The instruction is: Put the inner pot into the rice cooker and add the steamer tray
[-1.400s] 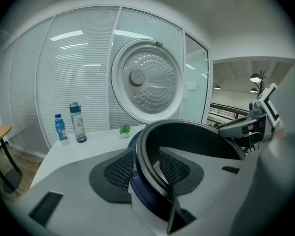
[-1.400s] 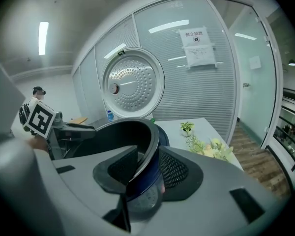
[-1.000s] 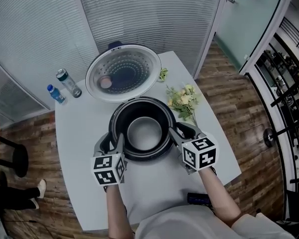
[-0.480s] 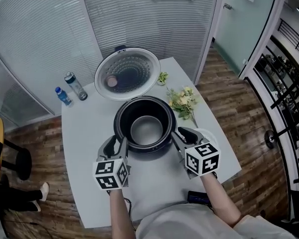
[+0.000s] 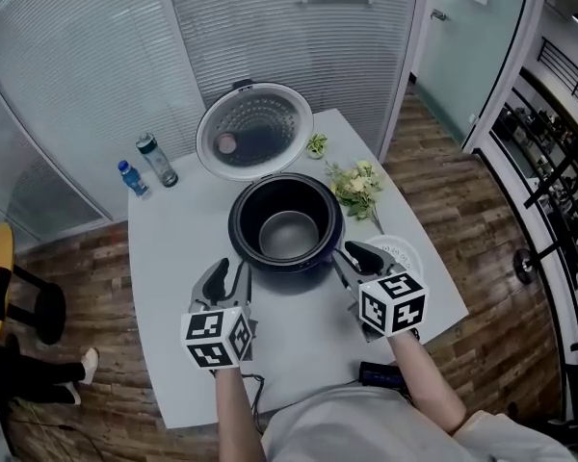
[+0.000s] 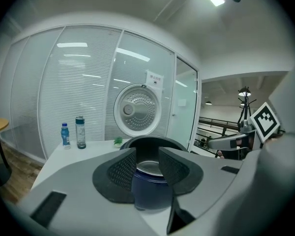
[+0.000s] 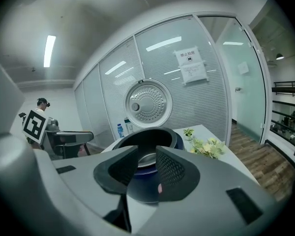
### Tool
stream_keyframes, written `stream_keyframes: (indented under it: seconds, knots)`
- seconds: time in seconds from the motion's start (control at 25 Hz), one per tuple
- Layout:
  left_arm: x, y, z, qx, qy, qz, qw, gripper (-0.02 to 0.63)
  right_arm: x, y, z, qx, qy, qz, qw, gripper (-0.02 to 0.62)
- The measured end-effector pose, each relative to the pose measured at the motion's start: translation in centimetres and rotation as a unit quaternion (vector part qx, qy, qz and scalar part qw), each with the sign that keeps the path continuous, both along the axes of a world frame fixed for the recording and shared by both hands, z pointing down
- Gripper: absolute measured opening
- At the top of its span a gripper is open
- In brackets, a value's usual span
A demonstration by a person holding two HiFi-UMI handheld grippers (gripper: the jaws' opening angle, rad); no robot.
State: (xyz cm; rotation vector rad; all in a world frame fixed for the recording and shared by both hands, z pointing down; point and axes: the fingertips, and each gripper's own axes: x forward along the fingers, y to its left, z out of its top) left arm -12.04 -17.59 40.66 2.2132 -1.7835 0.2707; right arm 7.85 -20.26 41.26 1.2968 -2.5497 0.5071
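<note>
The dark blue rice cooker (image 5: 243, 250) stands on the white table (image 5: 173, 258) with its round lid (image 5: 254, 130) tipped up behind it. The metal inner pot (image 5: 289, 236) sits inside the cooker. My left gripper (image 5: 229, 269) hovers just off the cooker's front left, jaws apart and closing a little, nothing between them. My right gripper (image 5: 352, 255) hovers at its front right, also open and empty. A white round tray (image 5: 403, 255) lies partly hidden under the right gripper. Both gripper views look at the cooker (image 6: 150, 193) (image 7: 174, 140) between their pads.
Two bottles (image 5: 159, 159) (image 5: 132, 178) stand at the table's far left. A flower bunch (image 5: 356, 186) and a small green plant (image 5: 316, 144) lie right of the lid. A dark device (image 5: 378, 373) sits at the front edge. A person's legs (image 5: 29, 373) show at the left.
Both grippers have drawn back from the sides of the cooker toward me and risen. They now hang apart from it. The pot stays in the cooker.
</note>
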Motion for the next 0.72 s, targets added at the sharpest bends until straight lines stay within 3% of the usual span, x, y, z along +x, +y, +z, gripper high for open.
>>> stream_keyframes:
  seconds: [0.48,0.72]
  knots:
    - [-0.1,3.9,-1.2,0.015,0.014,0.004,0.9998,0.125,-0.9,3.2,-1.1,0.019,-0.007,0.004,1.0,0.109]
    - [-0.1,5.1,-1.0,0.026,0.043,-0.002,0.9987,0.057,-0.4,4.3,-1.4,0.028,-0.006,0.02,0.999,0.069]
